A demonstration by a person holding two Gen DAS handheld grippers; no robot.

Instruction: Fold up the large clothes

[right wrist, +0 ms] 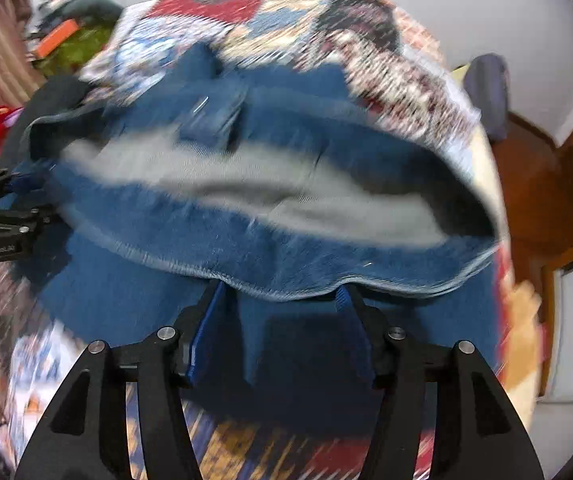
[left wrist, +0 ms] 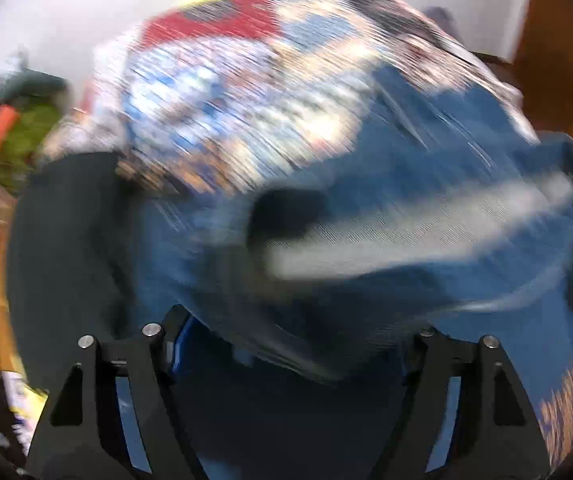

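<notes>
The blue denim garment [right wrist: 278, 240], jeans by the look of the waistband and belt loop, lay bunched on a bed under a bright patchwork cover [right wrist: 246, 4]; its waist end gaped toward the cameras, showing a pale grey lining [right wrist: 246, 188], and both views were smeared, so finer detail was lost. Denim of this weight would likely handle as heavy and fairly stiff, holding creases and dragging rather than floating; it should not slip much in padded jaws; the thick stitched waistband hem looked the surest place to take hold, one gripper toward each side.

The right gripper [right wrist: 282, 300] stood with its jaws apart, the blue pads either side of the hem's lower edge, cloth between them but not visibly pinched; I judged it released. The left gripper [left wrist: 294, 332] also stood wide, denim draped over the gap between its fingers; whether any fold was caught there could not be told through the blur, though the jaws seemed unclenched.

Beyond lay a heap of other clothes [right wrist: 74, 40], a white wall and a wooden door [right wrist: 566, 168].
</notes>
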